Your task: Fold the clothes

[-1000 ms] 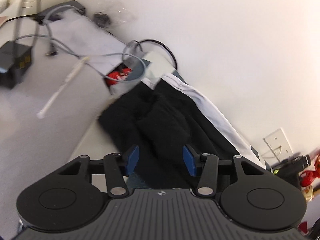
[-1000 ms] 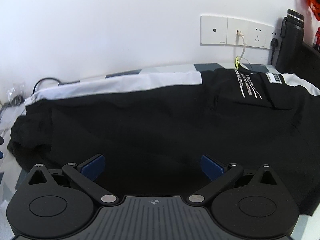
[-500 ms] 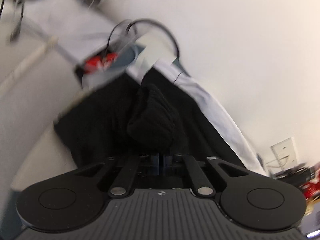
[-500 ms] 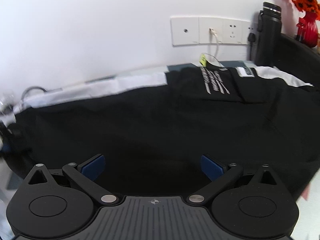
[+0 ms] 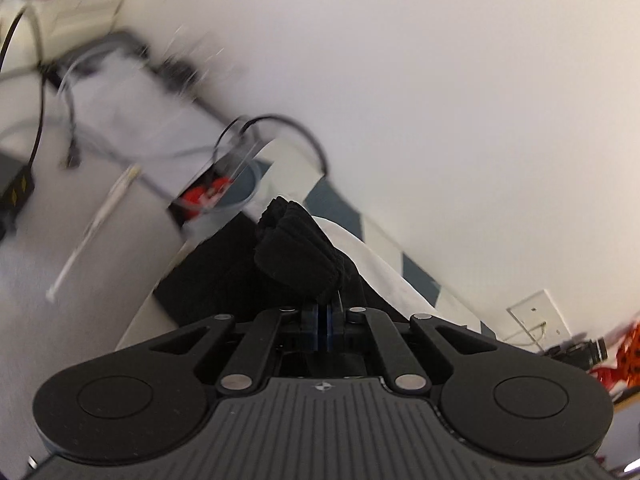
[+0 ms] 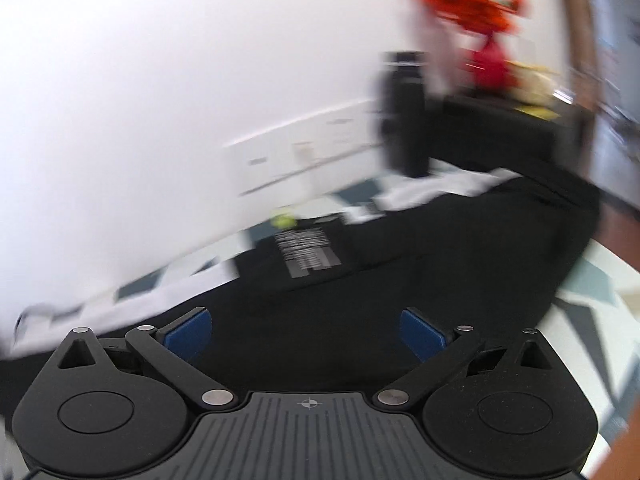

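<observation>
A black garment with a white stripe lies spread on the table along the wall; in the left wrist view its black cloth (image 5: pixel 208 280) hangs over the near edge. My left gripper (image 5: pixel 323 320) is shut on a bunched ribbed cuff (image 5: pixel 296 252) of the garment and holds it raised. In the right wrist view the garment (image 6: pixel 360 304) shows a white printed label (image 6: pixel 308 252). My right gripper (image 6: pixel 304 332) is open and empty, just above the black cloth.
The table has a grey and white patterned cover (image 6: pixel 592 292). A black bottle (image 6: pixel 404 128) and red-orange flowers (image 6: pixel 476 0) stand at the right by wall sockets (image 6: pixel 304 152). Cables (image 5: pixel 280 136), a red item (image 5: pixel 204 196) and a side surface (image 5: pixel 120 92) lie to the left.
My left gripper closed on the cuff and lifted it. My right gripper stayed open and swung right along the garment, toward the bottle and flowers; both views are blurred by motion.
</observation>
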Demonstrator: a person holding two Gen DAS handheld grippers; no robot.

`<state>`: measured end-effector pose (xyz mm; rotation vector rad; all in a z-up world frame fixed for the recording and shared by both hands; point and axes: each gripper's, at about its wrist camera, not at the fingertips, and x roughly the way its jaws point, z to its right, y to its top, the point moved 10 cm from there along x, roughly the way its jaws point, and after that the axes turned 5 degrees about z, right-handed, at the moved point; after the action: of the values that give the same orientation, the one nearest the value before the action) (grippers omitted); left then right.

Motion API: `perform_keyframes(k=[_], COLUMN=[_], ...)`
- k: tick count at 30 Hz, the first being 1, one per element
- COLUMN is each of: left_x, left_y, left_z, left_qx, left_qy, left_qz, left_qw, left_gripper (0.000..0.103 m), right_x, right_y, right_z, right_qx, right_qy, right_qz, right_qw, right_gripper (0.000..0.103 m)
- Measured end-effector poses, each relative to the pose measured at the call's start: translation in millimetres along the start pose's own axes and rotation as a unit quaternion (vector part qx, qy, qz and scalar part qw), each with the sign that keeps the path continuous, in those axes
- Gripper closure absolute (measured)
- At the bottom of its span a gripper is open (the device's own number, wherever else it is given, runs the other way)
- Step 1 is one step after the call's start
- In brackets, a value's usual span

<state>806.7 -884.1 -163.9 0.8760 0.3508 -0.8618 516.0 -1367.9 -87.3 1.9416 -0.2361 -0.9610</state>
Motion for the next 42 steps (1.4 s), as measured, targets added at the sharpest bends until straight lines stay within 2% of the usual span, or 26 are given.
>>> perform_keyframes(k=[3,7,10,13,14,16,17,18,20,22,24,26,27,29,31,33,35,36,37,38,42], left_x=[5.4,10.9,21.4,34.8,37.8,42.0,43.8,45.4,48.3,50.4,51.5,49.5,48.2,47.3,47.6,46.8,48.6,50.4,51.8,53.0,52.9], left_y=[-8.6,-17.6,-26.3,-35.5,-36.1,-32.5,-28.5,-22.8,-10.2,2.7,9.1,6.3,1.1,-14.3,-25.4,-32.0,-31.3,-31.1,-31.3,-31.8,-38.5], left_z=[-11.1,-17.0,-20.8,-25.6,-24.7,-18.2,-14.7,-11.3,-3.9,2.8,2.4,-5.5,-12.1,-25.5,-31.6,-33.4,-33.4,-34.9,-37.1,-39.4,-45.3], left_qx=[-0.001,0.021,0.043,0.059,0.066,0.086,0.091,0.09,0.084,0.078,0.071,0.063,0.061,0.064,0.069,0.071,0.08,0.073,0.065,0.063,0.067], left_qy=[0.014,0.027,0.042,0.061,0.064,0.065,0.064,0.065,0.063,0.059,0.065,0.072,0.079,0.089,0.08,0.061,0.07,0.074,0.079,0.086,0.091], left_qz=[-0.007,-0.019,-0.029,-0.036,-0.038,-0.031,-0.028,-0.024,-0.015,-0.005,-0.005,-0.01,-0.016,-0.034,-0.042,-0.04,-0.033,-0.033,-0.033,-0.036,-0.041], left_qw=[0.9999,0.9992,0.9978,0.9957,0.995,0.9937,0.9935,0.9936,0.9944,0.9952,0.9953,0.9953,0.9948,0.9934,0.9935,0.9948,0.9938,0.994,0.9942,0.9937,0.9928], left_gripper=[0.099,0.099,0.098,0.096,0.096,0.096,0.096,0.096,0.095,0.095,0.095,0.095,0.094,0.086,0.053,0.048,0.049,0.058,0.082,0.087,0.088], right_x=[-11.0,-36.9,-50.7,-32.1,-23.0,-5.8,0.5,5.6,13.3,20.5,28.4,34.9,36.1,39.5,43.1,46.4,51.7,55.4,59.0,62.5,71.8], right_y=[5.1,-2.8,-18.1,-40.1,-46.3,-63.5,-71.3,-79.9,-99.3,-119.2,-135.9,-141.9,-140.5,-136.0,-129.0,-124.2,-119.1,-116.4,-113.8,-108.5,-85.3], right_z=[49.9,120.4,159.4,138.6,119.8,65.7,35.6,6.6,-42.9,-74.9,-93.6,-99.0,-97.0,-92.2,-82.2,-75.3,-72.5,-71.4,-70.4,-73.3,-98.8], right_qx=[0.033,0.073,0.075,-0.02,-0.056,-0.131,-0.171,-0.212,-0.292,-0.341,-0.36,-0.362,-0.351,-0.322,-0.283,-0.249,-0.228,-0.22,-0.213,-0.209,-0.205], right_qy=[-0.079,-0.182,-0.236,-0.197,-0.167,-0.074,-0.021,0.023,0.092,0.141,0.178,0.18,0.179,0.174,0.169,0.164,0.158,0.156,0.154,0.152,0.171], right_qz=[-0.007,-0.008,-0.002,-0.027,-0.034,-0.034,-0.03,-0.023,-0.007,-0.013,-0.043,-0.059,-0.064,-0.078,-0.092,-0.107,-0.117,-0.121,-0.125,-0.127,-0.113], right_qw=[0.996,0.981,0.969,0.98,0.984,0.988,0.985,0.977,0.952,0.929,0.915,0.913,0.917,0.927,0.94,0.948,0.954,0.955,0.957,0.958,0.957], right_gripper=[0.003,0.004,0.003,0.004,0.004,0.004,0.004,0.004,0.005,0.007,0.012,0.015,0.014,0.009,0.008,0.008,0.007,0.007,0.007,0.007,0.009])
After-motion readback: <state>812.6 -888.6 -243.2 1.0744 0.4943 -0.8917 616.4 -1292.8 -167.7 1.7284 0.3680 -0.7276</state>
